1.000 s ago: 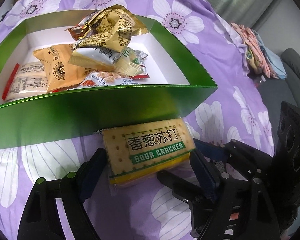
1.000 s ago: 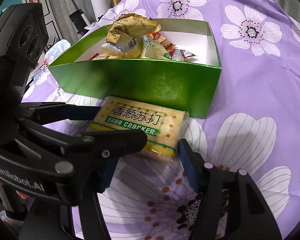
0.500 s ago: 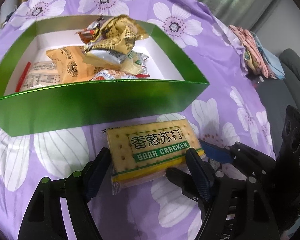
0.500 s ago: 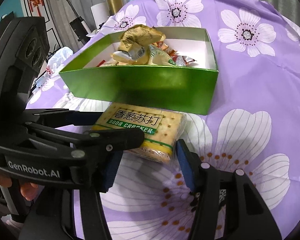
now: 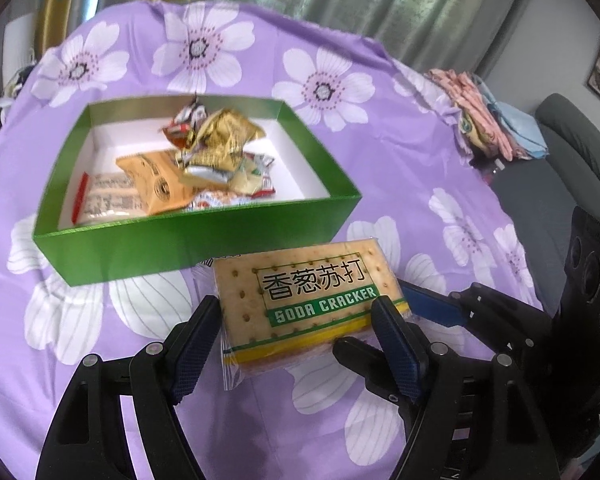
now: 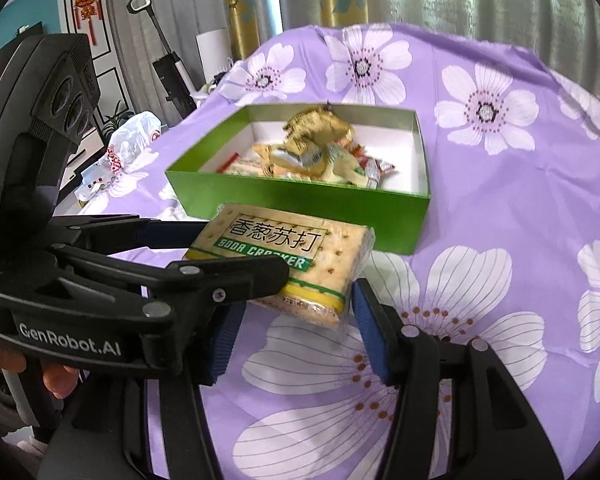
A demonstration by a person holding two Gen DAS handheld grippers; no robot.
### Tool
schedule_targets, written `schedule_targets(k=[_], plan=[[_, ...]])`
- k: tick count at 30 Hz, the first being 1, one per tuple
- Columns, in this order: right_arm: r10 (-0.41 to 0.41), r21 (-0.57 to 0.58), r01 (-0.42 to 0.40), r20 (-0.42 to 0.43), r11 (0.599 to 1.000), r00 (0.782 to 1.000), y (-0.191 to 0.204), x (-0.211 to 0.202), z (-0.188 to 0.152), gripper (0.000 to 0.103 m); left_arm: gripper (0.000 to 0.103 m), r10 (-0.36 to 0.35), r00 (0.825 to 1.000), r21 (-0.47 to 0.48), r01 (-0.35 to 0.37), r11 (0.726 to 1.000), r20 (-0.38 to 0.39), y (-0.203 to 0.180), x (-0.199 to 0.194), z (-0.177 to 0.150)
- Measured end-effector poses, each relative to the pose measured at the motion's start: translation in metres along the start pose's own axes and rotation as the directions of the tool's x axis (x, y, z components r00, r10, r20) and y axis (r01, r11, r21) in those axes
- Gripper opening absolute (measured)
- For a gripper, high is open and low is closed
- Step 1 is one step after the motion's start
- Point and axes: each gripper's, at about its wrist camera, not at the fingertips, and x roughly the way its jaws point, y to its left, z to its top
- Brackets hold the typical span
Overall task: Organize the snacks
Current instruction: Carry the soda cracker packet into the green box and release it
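A soda cracker pack (image 5: 308, 292) is lifted off the purple flowered cloth, in front of the green box (image 5: 188, 240) that holds several wrapped snacks (image 5: 204, 160). My left gripper (image 5: 296, 324) is shut on the pack's two short ends. My right gripper (image 6: 296, 320) brackets the same pack (image 6: 284, 256) from the other side, its right pad a little off the wrapper; it looks open. The left gripper's fingers (image 6: 220, 276) cross the right wrist view. The box also shows in the right wrist view (image 6: 300, 200).
The purple cloth (image 5: 380, 140) covers the round table. A pile of folded cloths (image 5: 480, 120) lies at the far right edge, a grey sofa (image 5: 572, 160) beyond. A plastic bag (image 6: 128, 144) lies off the table's left side.
The cracker pack has risen off the cloth in my left gripper and both grippers have pulled up and back, so the box looks farther and lower.
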Motion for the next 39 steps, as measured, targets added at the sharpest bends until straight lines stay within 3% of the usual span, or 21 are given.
schedule_targets(k=[18,39], plan=[[-0.015,-0.060,0.022,0.107,0.998,0.994,0.022,-0.033,0.036,0.055,0.077,0.001,0.991,0.025,-0.004,1.000,0.131,-0.003,-0.048,0.023],[-0.010,-0.087,0.023,0.146,0.996,0.989,0.019,-0.016,0.076,0.055,0.077,0.010,0.984,0.027,-0.015,1.000,0.178,0.017,-0.042,0.066]])
